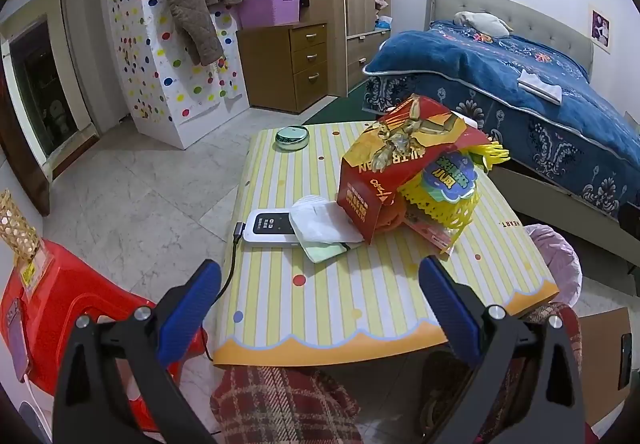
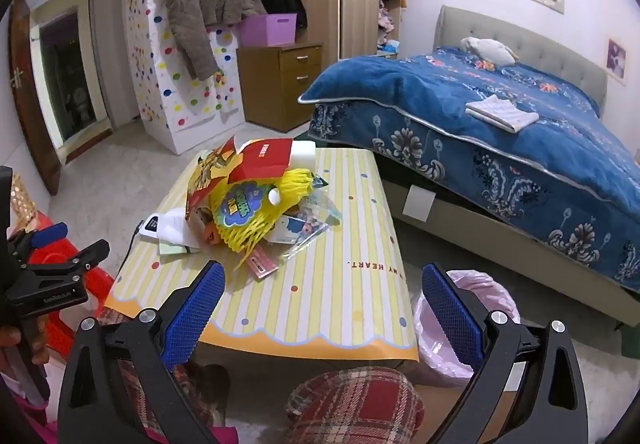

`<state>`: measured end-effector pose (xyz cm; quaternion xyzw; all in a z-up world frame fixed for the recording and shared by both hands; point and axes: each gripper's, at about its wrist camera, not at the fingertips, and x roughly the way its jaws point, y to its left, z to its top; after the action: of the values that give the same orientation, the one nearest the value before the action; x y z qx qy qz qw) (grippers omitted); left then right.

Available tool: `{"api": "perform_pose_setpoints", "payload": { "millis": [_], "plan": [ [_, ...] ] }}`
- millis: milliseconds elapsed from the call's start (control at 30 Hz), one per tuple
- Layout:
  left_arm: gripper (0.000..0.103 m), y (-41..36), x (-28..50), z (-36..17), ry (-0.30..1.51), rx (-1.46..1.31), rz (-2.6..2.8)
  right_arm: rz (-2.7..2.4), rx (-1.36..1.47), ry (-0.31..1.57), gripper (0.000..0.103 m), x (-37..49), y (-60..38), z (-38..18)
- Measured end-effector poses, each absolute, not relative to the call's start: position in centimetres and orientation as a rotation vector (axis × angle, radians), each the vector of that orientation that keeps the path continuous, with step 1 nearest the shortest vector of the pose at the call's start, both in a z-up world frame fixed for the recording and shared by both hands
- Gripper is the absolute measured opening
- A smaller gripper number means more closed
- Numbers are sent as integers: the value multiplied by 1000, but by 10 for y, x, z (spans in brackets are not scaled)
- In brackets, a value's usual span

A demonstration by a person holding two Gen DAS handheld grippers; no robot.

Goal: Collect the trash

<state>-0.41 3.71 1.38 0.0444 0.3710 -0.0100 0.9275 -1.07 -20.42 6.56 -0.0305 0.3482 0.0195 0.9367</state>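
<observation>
Left wrist view: the left gripper (image 1: 320, 276) hangs over the near edge of a low table (image 1: 360, 304) with a yellow striped cover, its blue jaws spread wide with nothing between them. Ahead of it and slightly to its right lies the trash pile. A torn red carton (image 1: 394, 164) leans over a yellow net bag (image 1: 448, 192), and the carton's long side runs away from the gripper toward the bed (image 1: 520, 84). Straight ahead, nearer than the carton, a white tissue (image 1: 320, 222) lies on a white device (image 1: 268, 228) whose cable (image 1: 232, 264) drops off the table edge just beyond the gripper's left jaw. A green folded paper (image 1: 324, 250) pokes out under the tissue. A round tin (image 1: 292, 136) sits at the far left corner, well apart from the pile. A red stool (image 1: 60, 308) stands to the gripper's left, a pink bin bag (image 1: 560, 264) to its right beside the table, and plaid-clad knees below.

Right wrist view: the right gripper (image 2: 322, 284) also stands with its jaws wide apart and empty, over the table's (image 2: 340, 284) near right part. The pile lies ahead and to its left. The red carton (image 2: 240, 168) sits at the far end and the net bag (image 2: 256, 204) stretches back toward the gripper. Clear wrappers (image 2: 308, 224) and a pink packet (image 2: 262, 264) lie nearest the left jaw. The pink bin bag (image 2: 480, 308) sits just behind the right jaw on the floor. The left gripper (image 2: 64, 244) shows at the far left.
</observation>
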Motion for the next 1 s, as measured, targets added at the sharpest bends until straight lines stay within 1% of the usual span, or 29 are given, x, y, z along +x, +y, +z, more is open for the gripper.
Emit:
{"api": "perform_pose_setpoints", "payload": {
  "millis": [1000],
  "plan": [
    [96, 40, -3, 10, 767, 84, -19, 39, -61, 716, 97, -8, -201, 65]
  ]
}}
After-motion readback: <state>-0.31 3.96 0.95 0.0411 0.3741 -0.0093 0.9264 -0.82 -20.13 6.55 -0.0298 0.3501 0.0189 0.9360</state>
